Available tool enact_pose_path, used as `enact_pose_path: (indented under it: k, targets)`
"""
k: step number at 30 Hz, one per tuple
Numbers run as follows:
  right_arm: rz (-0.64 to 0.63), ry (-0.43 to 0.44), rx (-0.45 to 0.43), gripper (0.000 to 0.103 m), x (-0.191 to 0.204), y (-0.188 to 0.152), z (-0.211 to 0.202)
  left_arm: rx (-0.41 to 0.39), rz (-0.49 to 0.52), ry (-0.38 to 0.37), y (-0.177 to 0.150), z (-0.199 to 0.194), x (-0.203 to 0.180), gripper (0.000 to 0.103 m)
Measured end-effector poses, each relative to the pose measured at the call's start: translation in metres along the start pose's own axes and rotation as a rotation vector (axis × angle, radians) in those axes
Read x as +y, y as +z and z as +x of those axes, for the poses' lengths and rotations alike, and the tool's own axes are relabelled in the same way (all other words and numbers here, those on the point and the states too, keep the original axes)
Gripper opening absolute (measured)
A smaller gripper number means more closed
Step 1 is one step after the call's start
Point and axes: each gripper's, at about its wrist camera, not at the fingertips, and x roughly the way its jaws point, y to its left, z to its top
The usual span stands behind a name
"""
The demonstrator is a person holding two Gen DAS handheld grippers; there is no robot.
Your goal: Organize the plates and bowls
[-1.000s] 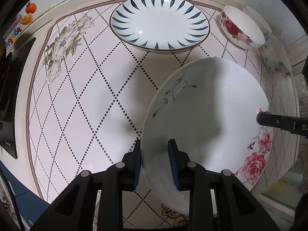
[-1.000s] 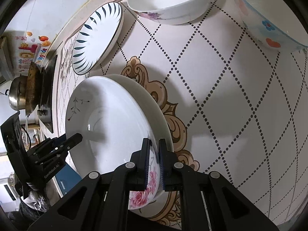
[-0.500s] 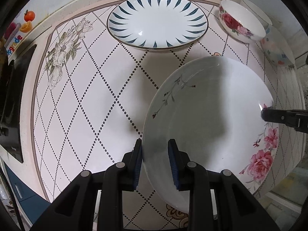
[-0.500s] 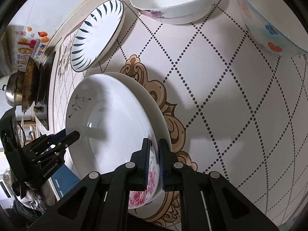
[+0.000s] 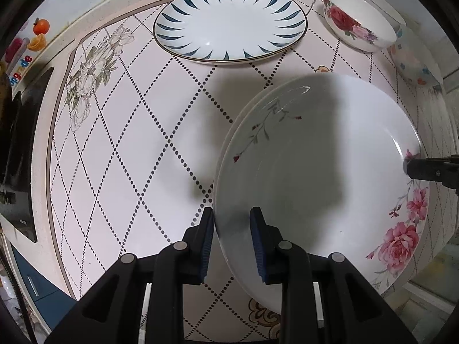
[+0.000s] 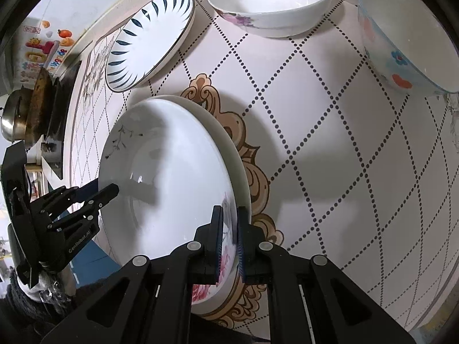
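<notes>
A large white plate with pink roses (image 5: 321,177) is held above the patterned counter by both grippers. My left gripper (image 5: 231,223) straddles its near-left rim with a gap between the pads and the rim. My right gripper (image 6: 228,223) is shut on the opposite rim by the roses; the plate (image 6: 172,177) tilts in that view. A second white rim shows just under the plate's far edge. A blue-leaf plate (image 5: 229,21) lies at the back. A rose bowl (image 5: 358,25) and a flowered glass bowl (image 5: 416,60) stand at the back right.
A black stovetop (image 5: 20,143) lies at the left edge, with a pot (image 6: 17,117) on it. Fruit stickers (image 5: 40,33) mark the back wall. The counter edge (image 5: 439,132) drops off on the right.
The held plate has moved a little away from the back plate and lower in the left view. Both grippers kept their places on its rim.
</notes>
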Motion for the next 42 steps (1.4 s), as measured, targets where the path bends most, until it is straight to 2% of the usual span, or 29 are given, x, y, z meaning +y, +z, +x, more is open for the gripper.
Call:
enact_pose_path:
  k: [5, 9, 12, 14, 15, 17, 19, 22, 24, 31, 33, 35, 36, 38, 42]
  targets:
    - [0.008, 0.005, 0.022, 0.011, -0.003, 0.001, -0.003, -0.004, -0.005, -0.009, -0.001, -0.005, 0.013, 0.023]
    - [0.006, -0.040, 0.026, 0.011, -0.005, 0.006, -0.015, -0.032, -0.029, -0.037, 0.004, -0.028, 0.027, 0.023]
    - [0.025, -0.029, -0.019, 0.011, -0.004, 0.013, -0.039, -0.083, -0.045, -0.066, 0.019, -0.051, 0.044, 0.024]
    - [0.056, 0.024, -0.071, 0.013, -0.002, 0.025, -0.055, -0.110, -0.052, -0.082, 0.040, -0.060, 0.060, 0.026]
    - [0.076, 0.054, -0.098, 0.015, -0.001, 0.033, -0.061, -0.118, -0.056, -0.087, 0.053, -0.062, 0.068, 0.031]
    - [0.120, 0.115, -0.150, 0.033, 0.002, 0.054, -0.067, -0.132, -0.082, -0.087, 0.084, -0.056, 0.086, 0.032]
    - [0.180, 0.174, -0.203, 0.037, 0.006, 0.079, -0.065, -0.132, -0.126, -0.099, 0.109, -0.045, 0.106, 0.032]
    - [0.251, 0.222, -0.230, 0.037, 0.012, 0.109, -0.049, -0.129, -0.173, -0.134, 0.143, -0.026, 0.131, 0.032]
    - [0.280, 0.219, -0.235, 0.037, 0.016, 0.123, -0.037, -0.120, -0.182, -0.158, 0.161, -0.014, 0.139, 0.032]
    - [0.337, 0.173, -0.203, 0.037, 0.026, 0.155, 0.013, -0.066, -0.113, -0.174, 0.205, 0.024, 0.138, 0.032]
    - [0.340, 0.157, -0.206, 0.034, 0.029, 0.160, 0.023, -0.060, -0.092, -0.162, 0.209, 0.030, 0.134, 0.032]
    - [0.337, 0.152, -0.211, 0.017, 0.030, 0.165, 0.032, -0.062, -0.079, -0.175, 0.212, 0.034, 0.131, 0.024]
    - [0.332, 0.127, -0.213, 0.016, 0.032, 0.168, 0.035, -0.069, -0.076, -0.190, 0.212, 0.033, 0.130, 0.017]
    - [0.315, 0.101, -0.223, 0.009, 0.036, 0.170, 0.037, -0.082, -0.055, -0.160, 0.212, 0.031, 0.125, 0.017]
    - [0.289, 0.079, -0.226, 0.009, 0.037, 0.171, 0.037, -0.090, -0.045, -0.154, 0.207, 0.029, 0.118, 0.016]
